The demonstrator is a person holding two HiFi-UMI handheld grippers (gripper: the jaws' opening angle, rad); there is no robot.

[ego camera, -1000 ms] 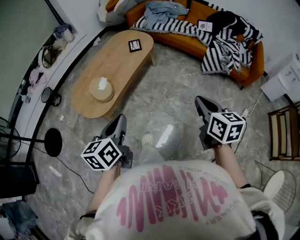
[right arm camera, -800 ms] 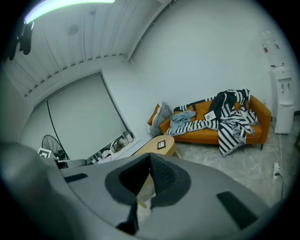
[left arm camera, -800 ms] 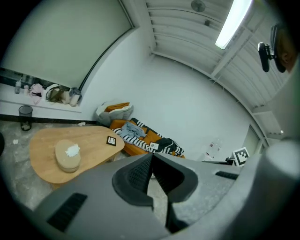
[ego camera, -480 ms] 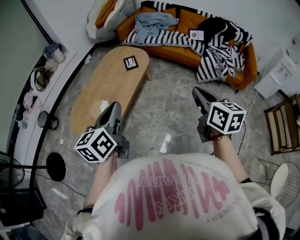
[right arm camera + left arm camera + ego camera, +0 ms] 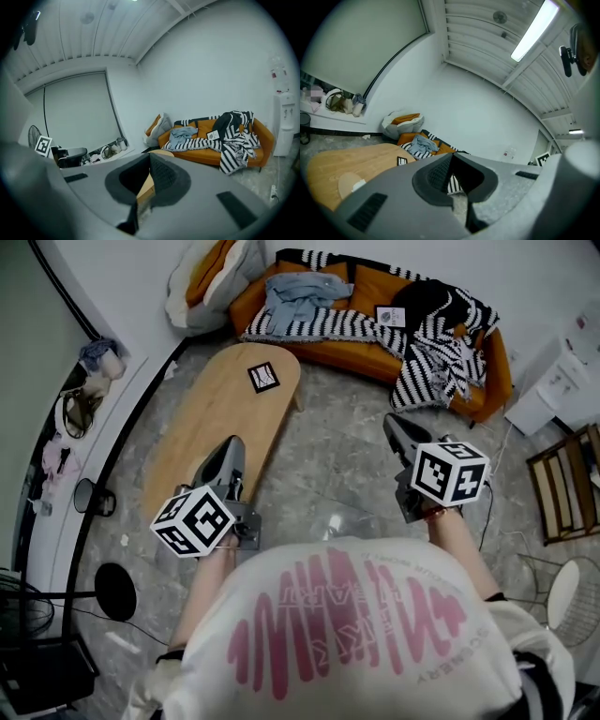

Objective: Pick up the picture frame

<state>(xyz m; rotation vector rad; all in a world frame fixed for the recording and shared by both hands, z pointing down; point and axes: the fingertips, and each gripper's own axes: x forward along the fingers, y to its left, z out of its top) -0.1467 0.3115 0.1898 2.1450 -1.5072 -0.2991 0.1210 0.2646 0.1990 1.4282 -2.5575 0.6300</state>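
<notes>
Far left, a ledge (image 5: 70, 442) along the wall carries a handbag (image 5: 80, 411) with its mouth open, though what lies inside cannot be made out. Next comes the long oval wooden counter (image 5: 202, 423). In the left gripper view a round pale tray (image 5: 347, 183) sits on its near part with a crumpled white thing (image 5: 359, 184) in it. The picture frame (image 5: 263, 377), dark-edged, lies flat near the counter's far end, apart from the tray. The left hand-held gripper (image 5: 228, 448) is held above the counter's near end and points along it toward the frame. Its own view shows the jaws pressed together at the tips with nothing between them, and the frame lies well ahead of them, untouched. Beyond the counter stands an orange sofa (image 5: 375, 357) draped with a striped blanket (image 5: 436, 362) and a blue garment (image 5: 295, 292); a small white card (image 5: 389, 316) lies on it. The right hand-held gripper (image 5: 392, 425) hangs over the stone floor (image 5: 319, 465) to the right of the counter, its jaws likewise closed and empty, with the frame well off to its left. At the far right stands a wooden rack (image 5: 562, 488).
</notes>
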